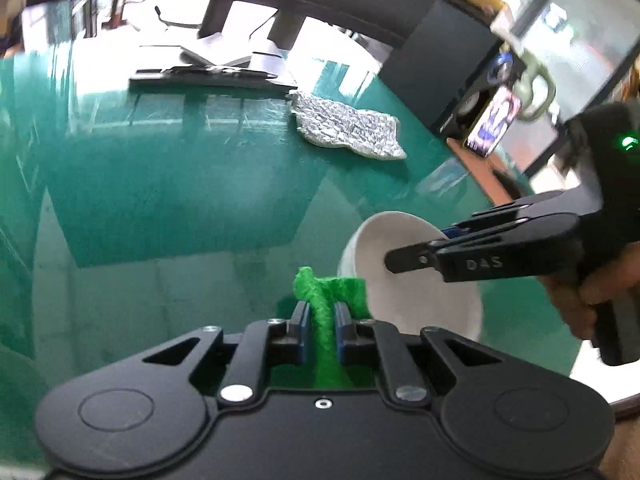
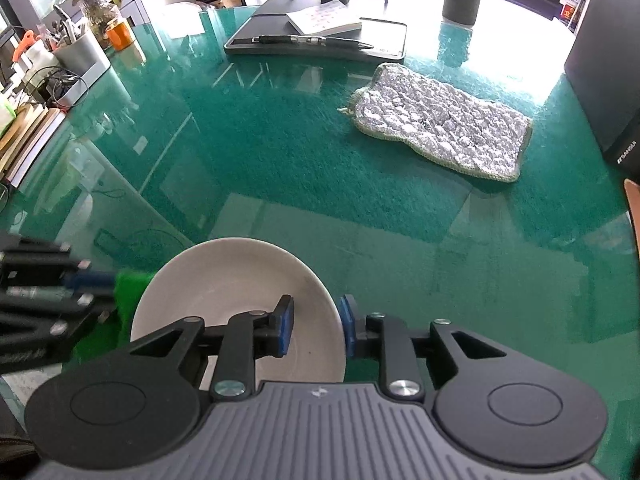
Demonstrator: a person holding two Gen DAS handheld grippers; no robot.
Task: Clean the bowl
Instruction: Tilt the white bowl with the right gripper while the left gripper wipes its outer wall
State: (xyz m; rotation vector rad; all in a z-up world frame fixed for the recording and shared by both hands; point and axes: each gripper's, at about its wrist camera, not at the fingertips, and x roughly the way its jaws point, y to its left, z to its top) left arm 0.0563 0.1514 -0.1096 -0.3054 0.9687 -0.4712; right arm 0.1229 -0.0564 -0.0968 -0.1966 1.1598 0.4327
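A white bowl (image 1: 416, 280) is held tilted above the green glass table, its opening toward my left gripper. My right gripper (image 2: 318, 326) is shut on the bowl's rim (image 2: 320, 292), one finger inside the bowl (image 2: 232, 280) and one outside. In the left wrist view the right gripper (image 1: 404, 258) reaches in from the right. My left gripper (image 1: 322, 314) is shut on a green cloth (image 1: 332, 300), just left of the bowl and close to its rim. In the right wrist view the left gripper (image 2: 86, 284) and the green cloth (image 2: 130, 292) sit behind the bowl's left edge.
A silvery scouring cloth (image 2: 440, 120) lies on the table (image 2: 280, 160) beyond the bowl. A dark notebook with a pen (image 2: 316, 42) is at the back. A plant, a container and books (image 2: 76, 52) crowd the left edge. A dark speaker (image 2: 608, 80) stands at the right.
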